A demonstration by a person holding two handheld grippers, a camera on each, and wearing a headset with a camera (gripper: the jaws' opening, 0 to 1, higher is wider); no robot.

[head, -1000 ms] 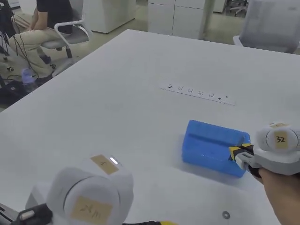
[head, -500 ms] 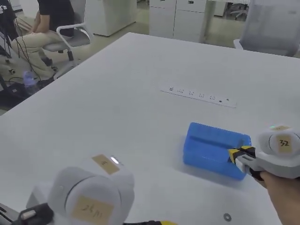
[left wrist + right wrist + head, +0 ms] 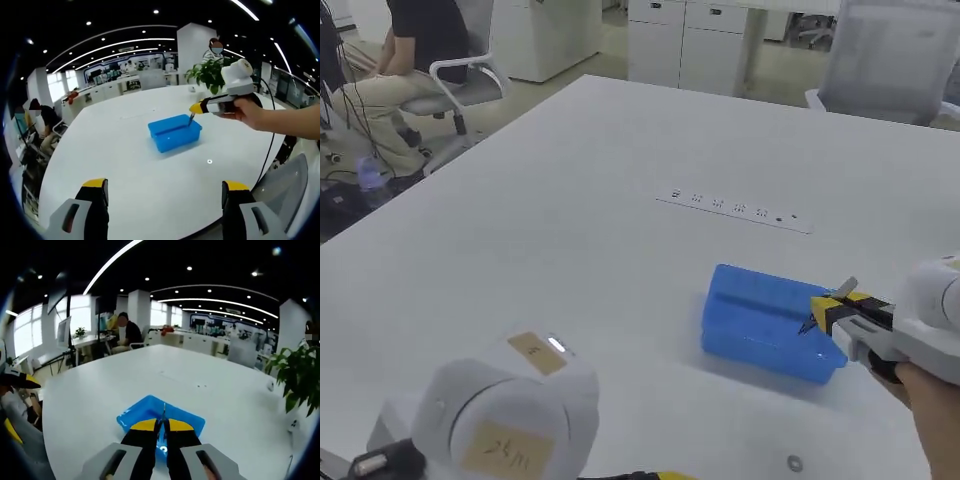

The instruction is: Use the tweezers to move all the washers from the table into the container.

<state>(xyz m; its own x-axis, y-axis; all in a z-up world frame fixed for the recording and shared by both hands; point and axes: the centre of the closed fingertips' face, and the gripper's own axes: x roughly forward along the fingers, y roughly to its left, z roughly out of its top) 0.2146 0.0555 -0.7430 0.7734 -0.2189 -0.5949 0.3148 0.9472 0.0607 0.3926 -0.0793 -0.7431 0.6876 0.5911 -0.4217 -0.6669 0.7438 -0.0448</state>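
Right tongs (image 3: 840,310) clenched on slim metal tweezers (image 3: 163,413), poised at the right end of a blue container (image 3: 760,322) on a broad white surface (image 3: 570,220). Tweezers tips angled down over the open container, just inside its right wall in the left gripper view; impossible to tell whether anything sits between those tips. Gripped from the right by a hand (image 3: 930,420) at the near right edge. One small metal washer (image 3: 794,463) lying flat on the surface, nearer than the container and to its right, apart from it. Same washer (image 3: 209,161) seen from the left gripper view as a pale ring on bare surface, between the container (image 3: 175,132) and the near edge. Left tongs (image 3: 165,185) released, jaws spread wide and grasping nothing, held at the near left, well apart from the container and the washer. Farther across the surface, beyond the container, a flush socket strip (image 3: 735,205). At far left, off the surface, a person (image 3: 405,45) seated; at far right, a pale office chair (image 3: 890,50).
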